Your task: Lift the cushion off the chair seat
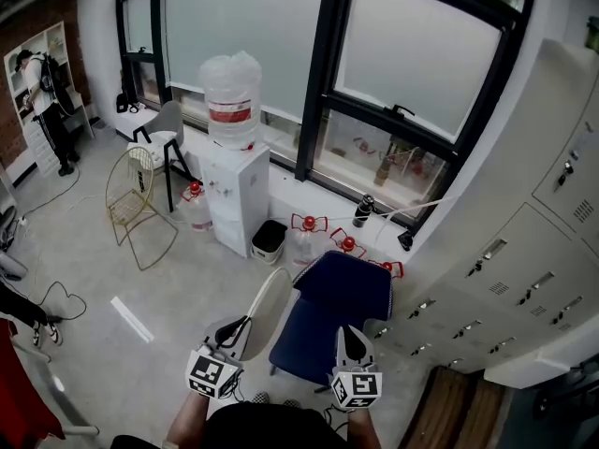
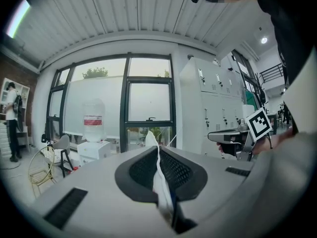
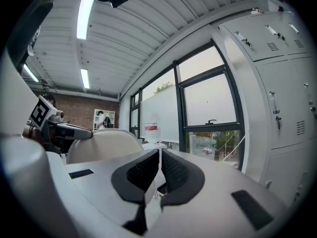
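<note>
Pinching the blue cushion point(image 1: 332, 311) by its near edge, left gripper point(image 1: 238, 325) fingers point(image 2: 181, 170) and right gripper point(image 1: 351, 332) fingers point(image 3: 178, 170) are both clamped on thin fabric, with the cushion running away from them beside the cream chair back point(image 1: 271, 302), left nearer it.

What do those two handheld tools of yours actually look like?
The left tool and right tool are pale grey, rounded bodies ending in two black mesh-textured pads. Each carries a cube of black-and-white square markers near the hand.

Grey floor point(image 1: 140, 288), tall windows point(image 1: 412, 54), seemingly lockers point(image 1: 524, 251)
</note>
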The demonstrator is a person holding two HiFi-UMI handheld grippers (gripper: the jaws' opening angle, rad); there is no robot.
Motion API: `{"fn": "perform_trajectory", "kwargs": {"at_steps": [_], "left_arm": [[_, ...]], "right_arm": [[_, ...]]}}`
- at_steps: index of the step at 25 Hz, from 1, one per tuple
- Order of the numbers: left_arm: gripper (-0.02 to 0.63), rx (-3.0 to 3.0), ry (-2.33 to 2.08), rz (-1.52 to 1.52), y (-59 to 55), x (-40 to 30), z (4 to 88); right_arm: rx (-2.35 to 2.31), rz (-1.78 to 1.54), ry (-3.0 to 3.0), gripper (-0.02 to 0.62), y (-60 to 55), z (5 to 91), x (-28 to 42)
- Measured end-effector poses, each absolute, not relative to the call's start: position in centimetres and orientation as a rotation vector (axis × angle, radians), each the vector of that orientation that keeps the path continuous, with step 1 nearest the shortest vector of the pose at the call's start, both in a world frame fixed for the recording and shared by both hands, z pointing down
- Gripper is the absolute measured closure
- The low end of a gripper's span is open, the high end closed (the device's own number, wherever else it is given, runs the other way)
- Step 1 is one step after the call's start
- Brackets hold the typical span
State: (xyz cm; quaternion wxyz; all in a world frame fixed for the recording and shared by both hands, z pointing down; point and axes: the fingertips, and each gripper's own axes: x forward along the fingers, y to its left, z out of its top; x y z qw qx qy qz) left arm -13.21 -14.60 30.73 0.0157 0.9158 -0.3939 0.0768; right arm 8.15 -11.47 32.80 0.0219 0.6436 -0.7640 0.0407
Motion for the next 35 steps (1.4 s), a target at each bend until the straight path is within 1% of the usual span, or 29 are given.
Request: {"fn": "perform_trajectory", "kwargs": {"at_steps": [35], "left_arm": [[0.581,2.869,-1.224,0.23,-15.2,-12.55,30.38]], "right_arm": [[1.976,0.138,-2.382,0.565,-11.85,33.42,8.29]]}}
